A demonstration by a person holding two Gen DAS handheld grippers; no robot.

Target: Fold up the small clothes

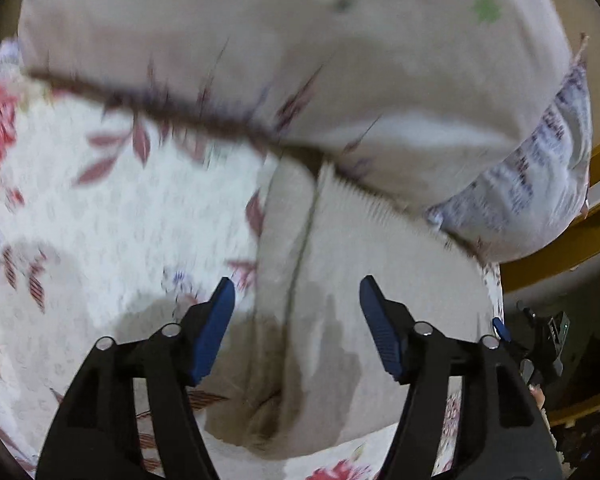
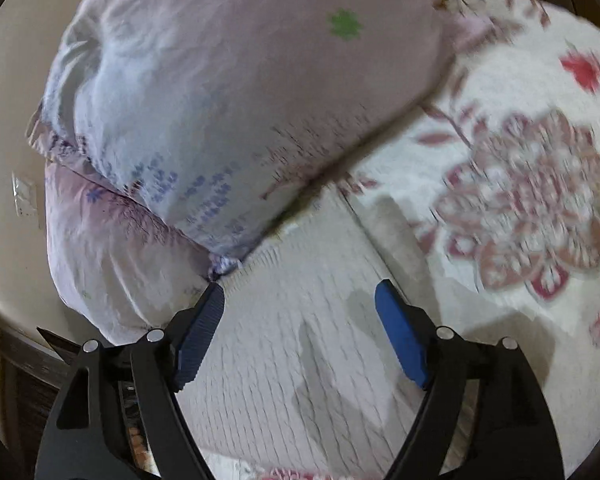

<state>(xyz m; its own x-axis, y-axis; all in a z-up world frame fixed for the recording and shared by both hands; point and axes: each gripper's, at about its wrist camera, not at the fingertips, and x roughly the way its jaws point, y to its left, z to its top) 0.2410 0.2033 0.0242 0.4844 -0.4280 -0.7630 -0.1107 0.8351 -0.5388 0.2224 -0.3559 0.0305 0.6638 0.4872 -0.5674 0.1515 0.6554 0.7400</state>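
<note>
Left hand-held gripper [image 1: 297, 294] and right hand-held gripper [image 2: 299, 300] were held wide open, empty, above the white ribbed garment [image 2: 284, 320]; pillow [image 2: 228, 92] at 12 o'clock.

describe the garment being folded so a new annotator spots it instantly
Start at the big pale pillow on the floral bedspread. Directly below its lower edge lies the small cream ribbed knit garment, under both open grippers. Unlike its printed neighbours, it is plain, with fine knit ridges.

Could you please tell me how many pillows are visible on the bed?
2. The upper pillow, with a green flower print, lies on a lower pillow at the head of the bed, beyond the white knit garment. More may be hidden outside these views.
</note>
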